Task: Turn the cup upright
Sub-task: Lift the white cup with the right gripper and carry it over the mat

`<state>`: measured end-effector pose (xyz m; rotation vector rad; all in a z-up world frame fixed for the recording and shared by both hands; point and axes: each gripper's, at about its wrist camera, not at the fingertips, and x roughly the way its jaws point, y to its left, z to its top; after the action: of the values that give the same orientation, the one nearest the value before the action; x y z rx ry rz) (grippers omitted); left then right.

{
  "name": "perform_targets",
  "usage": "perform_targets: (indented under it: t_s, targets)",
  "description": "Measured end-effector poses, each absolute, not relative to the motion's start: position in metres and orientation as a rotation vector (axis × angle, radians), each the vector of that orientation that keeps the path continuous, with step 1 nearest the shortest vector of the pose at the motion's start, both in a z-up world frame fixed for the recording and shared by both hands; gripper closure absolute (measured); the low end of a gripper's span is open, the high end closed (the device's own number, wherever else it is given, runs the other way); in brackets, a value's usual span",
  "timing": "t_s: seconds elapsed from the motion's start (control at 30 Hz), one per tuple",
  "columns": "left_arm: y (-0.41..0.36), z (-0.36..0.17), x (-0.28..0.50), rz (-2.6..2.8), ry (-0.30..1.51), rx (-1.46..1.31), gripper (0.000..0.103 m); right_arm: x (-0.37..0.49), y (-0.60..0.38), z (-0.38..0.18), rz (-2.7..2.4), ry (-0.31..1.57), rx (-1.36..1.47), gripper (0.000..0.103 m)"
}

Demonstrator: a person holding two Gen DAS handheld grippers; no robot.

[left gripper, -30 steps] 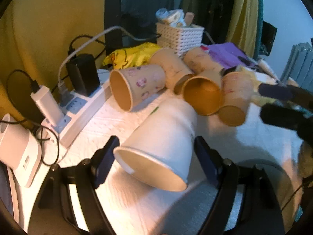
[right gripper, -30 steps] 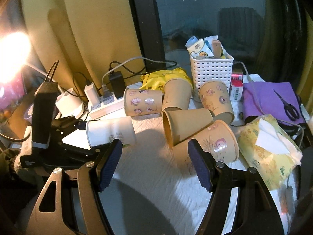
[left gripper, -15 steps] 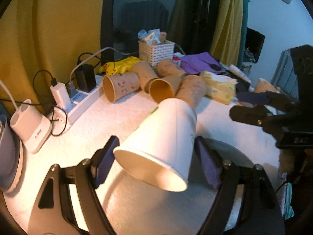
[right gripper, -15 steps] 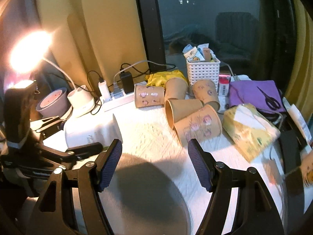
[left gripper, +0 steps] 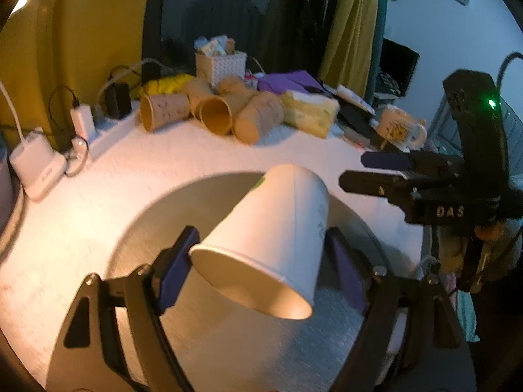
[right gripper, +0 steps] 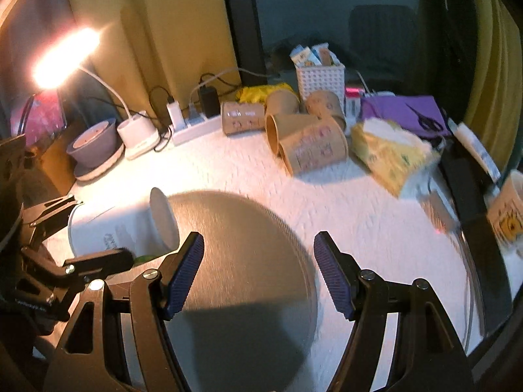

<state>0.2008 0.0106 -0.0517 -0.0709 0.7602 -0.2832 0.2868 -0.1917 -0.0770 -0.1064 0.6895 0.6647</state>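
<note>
Aloft over a round grey plate, the white paper cup sits clamped between the blue pads of the left gripper, held clear of the white-covered table. Its open mouth faces the left wrist camera and sags toward 5 o'clock, while its closed base points away toward 12 o'clock, so the cup lies tilted on its side rather than upright. Seen from the right wrist camera, the same cup appears at 9 o'clock with its flat base turned toward 3 o'clock, one dark finger of the left gripper running along its lower side.

Meanwhile the right gripper hangs spread wide above the plate, its blue ridged pads well apart and gripping nothing. In the left wrist view it enters from 3 o'clock, its two fingers pointing toward 9 o'clock and stopping just beside the cup's base without touching it.

Farther back, toward 12 o'clock, a cluster of tan paper cups lies tumbled on its sides, near a white lattice basket stuffed with small packets. A yellow tissue pack rests just to their right, and a white power strip with chargers plugged in runs along at 10 o'clock. A lit desk lamp glares at 10 o'clock in the right wrist view.
</note>
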Motion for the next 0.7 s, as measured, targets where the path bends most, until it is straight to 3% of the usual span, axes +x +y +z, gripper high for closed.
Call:
perform_targets:
  t_s: [0.7]
  targets:
    - [-0.043, -0.082, 0.182, -0.344, 0.867, 0.03, 0.023, 0.275, -0.213, -0.125, 0.713, 0.818, -0.09, 0.03]
